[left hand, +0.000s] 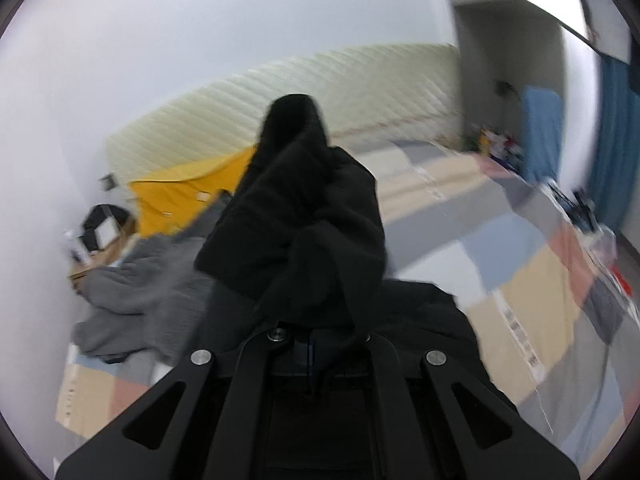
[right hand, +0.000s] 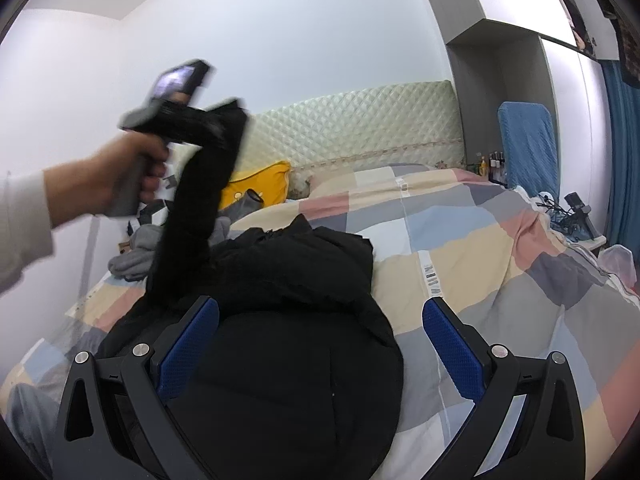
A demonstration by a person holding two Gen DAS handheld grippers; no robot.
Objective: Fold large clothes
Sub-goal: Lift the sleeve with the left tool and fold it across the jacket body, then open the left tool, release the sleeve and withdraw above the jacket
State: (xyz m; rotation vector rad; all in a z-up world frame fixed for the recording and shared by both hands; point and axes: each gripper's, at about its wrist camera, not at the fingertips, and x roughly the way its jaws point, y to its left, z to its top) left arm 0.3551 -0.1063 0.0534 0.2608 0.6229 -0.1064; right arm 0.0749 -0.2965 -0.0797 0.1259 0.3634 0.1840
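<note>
A large black padded jacket [right hand: 288, 320] lies on the checked bedspread [right hand: 500, 248]. My left gripper [right hand: 224, 128] is shut on the black sleeve [right hand: 192, 208] and holds it lifted high above the jacket's left side. In the left wrist view the bunched sleeve [left hand: 296, 208] fills the space between the fingers and hides them. My right gripper [right hand: 320, 344] is open, its blue pads [right hand: 452, 344] spread wide just above the jacket's body, holding nothing.
A grey garment [right hand: 140, 248] and a yellow pillow [right hand: 264, 188] lie by the quilted headboard [right hand: 360, 128]. A blue-covered chair [right hand: 528, 144] and a side table with cables [right hand: 576, 220] stand to the right. A white wall runs along the bed's left side.
</note>
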